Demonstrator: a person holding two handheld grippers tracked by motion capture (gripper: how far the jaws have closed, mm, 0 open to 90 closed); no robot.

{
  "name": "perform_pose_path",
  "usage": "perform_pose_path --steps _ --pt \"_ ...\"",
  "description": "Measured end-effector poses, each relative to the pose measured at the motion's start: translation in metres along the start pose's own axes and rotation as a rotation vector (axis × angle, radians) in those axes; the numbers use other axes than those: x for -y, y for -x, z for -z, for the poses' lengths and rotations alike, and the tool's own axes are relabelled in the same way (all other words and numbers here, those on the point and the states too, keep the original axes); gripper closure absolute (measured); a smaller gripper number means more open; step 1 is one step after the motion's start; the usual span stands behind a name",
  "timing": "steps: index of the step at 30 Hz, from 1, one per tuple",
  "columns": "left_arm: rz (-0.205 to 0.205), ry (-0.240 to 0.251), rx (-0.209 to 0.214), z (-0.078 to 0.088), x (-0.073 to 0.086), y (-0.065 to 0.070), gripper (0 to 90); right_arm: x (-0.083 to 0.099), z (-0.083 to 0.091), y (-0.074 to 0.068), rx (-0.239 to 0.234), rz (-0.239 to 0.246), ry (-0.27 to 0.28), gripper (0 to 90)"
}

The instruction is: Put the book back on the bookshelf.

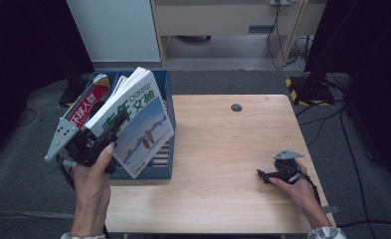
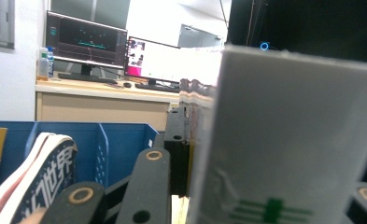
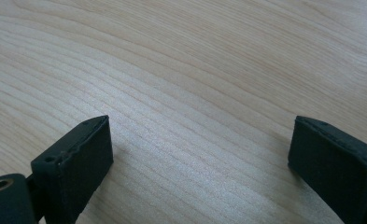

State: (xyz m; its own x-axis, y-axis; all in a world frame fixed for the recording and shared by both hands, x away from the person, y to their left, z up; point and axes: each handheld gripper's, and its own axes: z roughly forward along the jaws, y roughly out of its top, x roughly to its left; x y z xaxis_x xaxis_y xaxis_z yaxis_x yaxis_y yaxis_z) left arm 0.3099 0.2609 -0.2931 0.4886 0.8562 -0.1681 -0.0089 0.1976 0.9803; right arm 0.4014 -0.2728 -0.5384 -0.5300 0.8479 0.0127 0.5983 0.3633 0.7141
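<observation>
A magazine with a white and blue cover and green characters hangs tilted over the blue file box. My left gripper is shut on its lower left edge, with a hand around the gripper's body. In the left gripper view the magazine stands close up between the jaws, and the left fingertip presses its edge. At the right of the wooden table my right gripper rests low in the other hand. It is open, with bare wood between the jaws.
More magazines stand in the blue box, a red-covered one at its left and one with printed characters near the jaws. A round cable hole sits near the table's far edge. A desk with monitors is beyond.
</observation>
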Motion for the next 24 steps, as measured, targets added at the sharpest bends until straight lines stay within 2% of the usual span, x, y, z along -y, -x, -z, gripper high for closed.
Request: perform_pose_path --steps 8,11,15,24 --pt "-0.011 0.005 -0.063 -0.002 0.000 -0.001 73.0 0.000 0.000 0.000 0.000 0.000 0.000 6.8" --pt "0.012 0.009 -0.098 -0.006 0.001 -0.003 73.1 0.000 0.000 0.000 0.000 0.000 0.000 6.8" --pt "0.016 0.002 -0.105 -0.011 0.003 -0.005 73.1 0.000 0.000 0.000 0.000 0.000 0.000 6.8" --pt "-0.004 -0.008 -0.152 -0.020 0.002 -0.013 73.0 0.000 0.000 0.000 0.000 0.000 0.000 6.8"
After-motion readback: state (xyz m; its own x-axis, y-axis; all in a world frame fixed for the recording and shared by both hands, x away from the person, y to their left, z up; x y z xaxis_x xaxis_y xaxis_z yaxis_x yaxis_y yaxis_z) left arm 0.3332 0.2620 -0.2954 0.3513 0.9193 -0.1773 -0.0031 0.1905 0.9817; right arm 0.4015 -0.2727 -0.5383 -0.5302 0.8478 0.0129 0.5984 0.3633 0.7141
